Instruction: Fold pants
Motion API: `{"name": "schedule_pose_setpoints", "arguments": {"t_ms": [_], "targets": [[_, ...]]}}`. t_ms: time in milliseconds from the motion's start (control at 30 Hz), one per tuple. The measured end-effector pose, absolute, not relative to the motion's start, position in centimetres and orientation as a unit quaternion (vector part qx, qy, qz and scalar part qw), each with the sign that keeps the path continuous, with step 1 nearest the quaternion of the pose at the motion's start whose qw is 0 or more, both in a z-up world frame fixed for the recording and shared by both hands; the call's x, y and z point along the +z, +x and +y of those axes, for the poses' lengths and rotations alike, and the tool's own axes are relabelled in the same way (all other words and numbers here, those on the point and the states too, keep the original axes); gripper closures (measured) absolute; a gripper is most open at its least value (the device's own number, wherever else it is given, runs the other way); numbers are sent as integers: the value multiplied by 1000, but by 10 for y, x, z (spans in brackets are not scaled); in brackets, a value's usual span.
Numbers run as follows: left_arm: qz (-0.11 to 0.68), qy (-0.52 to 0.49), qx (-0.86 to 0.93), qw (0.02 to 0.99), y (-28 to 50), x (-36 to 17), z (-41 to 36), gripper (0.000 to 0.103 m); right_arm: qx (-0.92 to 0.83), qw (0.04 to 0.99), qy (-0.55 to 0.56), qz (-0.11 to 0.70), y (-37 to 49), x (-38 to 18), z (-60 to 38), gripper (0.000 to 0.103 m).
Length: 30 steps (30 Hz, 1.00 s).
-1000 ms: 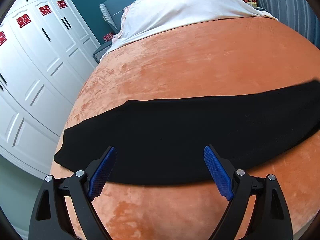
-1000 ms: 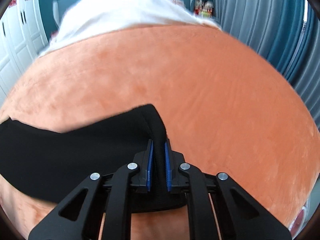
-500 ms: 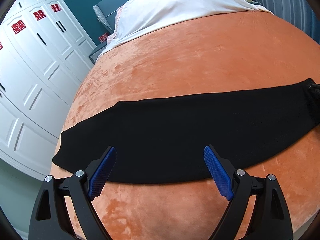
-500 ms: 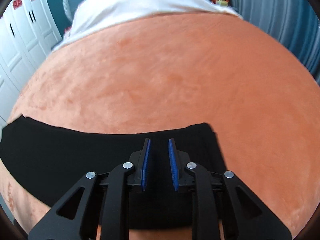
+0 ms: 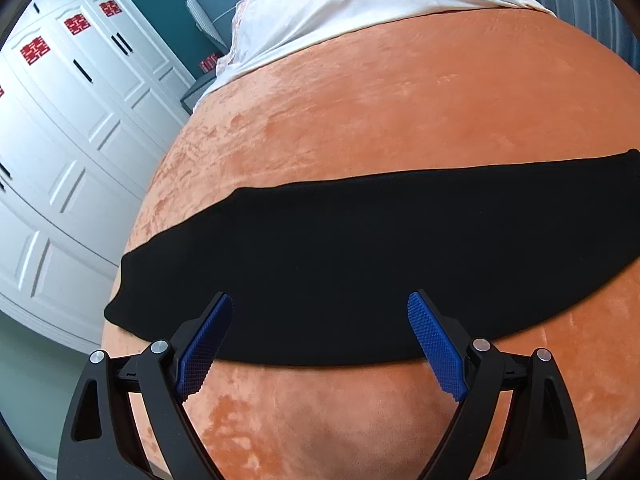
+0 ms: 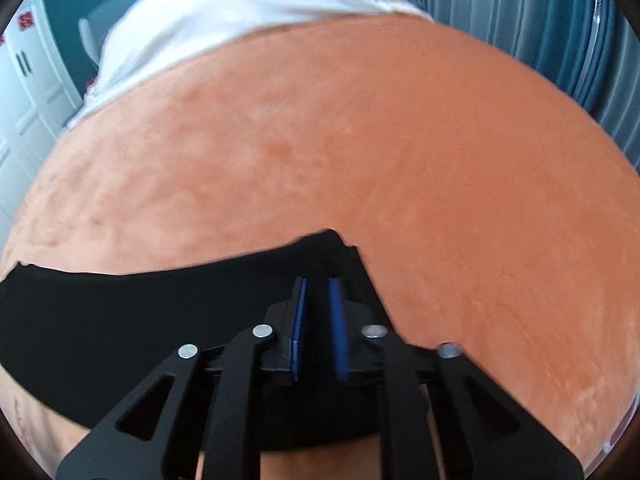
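**One long black band across the bed**

Orange blanket (image 5: 400,120) covers the bed; the pants (image 5: 360,264) lie flat on it near its close edge — long axis running left to right, plain black, smooth, folded into a narrow strip. Left gripper (image 5: 320,340) hovers wide open over the near hem, holding nothing. Right gripper (image 6: 319,320) — jaws narrowly parted and opening — stands over the strip's right end.

I am looking into a home bedroom: a bed under a plush orange velvet blanket (image 5: 400,120), a white sheet (image 5: 340,12) at twelve o'clock, white panelled wardrobe doors (image 5: 72,120) at nine o'clock, and what may be blue pleated curtains (image 6: 592,48) at two o'clock.
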State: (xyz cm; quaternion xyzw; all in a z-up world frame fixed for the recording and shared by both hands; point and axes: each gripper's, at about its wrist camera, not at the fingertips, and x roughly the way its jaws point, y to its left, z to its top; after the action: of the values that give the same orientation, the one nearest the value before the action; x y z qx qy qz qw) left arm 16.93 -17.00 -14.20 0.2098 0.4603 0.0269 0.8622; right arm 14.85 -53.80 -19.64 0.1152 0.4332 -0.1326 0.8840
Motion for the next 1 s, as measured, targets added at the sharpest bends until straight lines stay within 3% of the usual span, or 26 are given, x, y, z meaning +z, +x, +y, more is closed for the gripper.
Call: {"name": "schedule_pose_setpoints", "arguments": {"t_ms": [33,67,300,533,900,1000], "targets": [[463,205,24,862,170,-142,-169,16,-136,882,88,442,147,-200,-532,74],[465,202,23,862,171,-142,-169,16,-152,869,54,468,146,-215,-531,72],[459,192,4,868,164,-138,-170,16,-147,881,93,440,114,-197,-521,72],[454,173,-17,874,160,-128,-171,16,-144,868,118,460,109,-229,-535,73],[448,153,-16,881,152,-115,-159,16,-152,881,116,432,99,-144,-456,71],[447,151,-13,882,148,-110,-153,16,-159,882,129,424,100,-131,-445,59]]}}
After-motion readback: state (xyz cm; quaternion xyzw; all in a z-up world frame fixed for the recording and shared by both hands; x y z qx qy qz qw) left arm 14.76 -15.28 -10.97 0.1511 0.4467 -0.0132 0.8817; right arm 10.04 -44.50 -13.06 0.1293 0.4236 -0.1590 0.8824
